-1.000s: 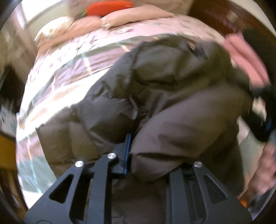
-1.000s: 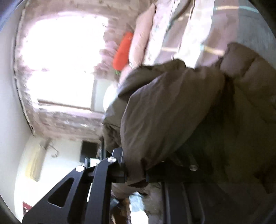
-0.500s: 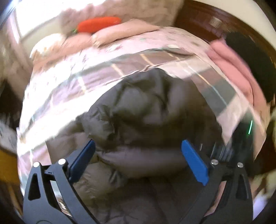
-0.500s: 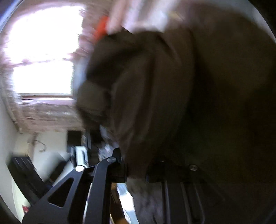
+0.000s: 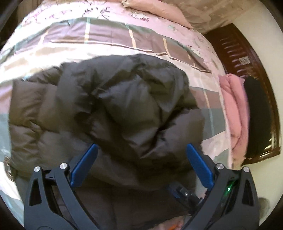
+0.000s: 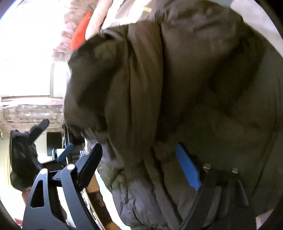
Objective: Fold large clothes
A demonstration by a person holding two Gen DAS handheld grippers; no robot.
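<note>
The dark puffer jacket lies bunched on the bed, with the pink folded clothes beyond its far edge. Both the left gripper and right gripper are spread wide and grip nothing, each over the jacket. The likely trouble is the thick filling: it could spring the fold apart, or a gripper closing on 1 slippery layer could drag the bundle askew.

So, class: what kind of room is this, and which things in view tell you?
Most likely a bedroom: a jacket lies on a bed with a patterned quilt, a pillow and a dark wooden headboard.
</note>
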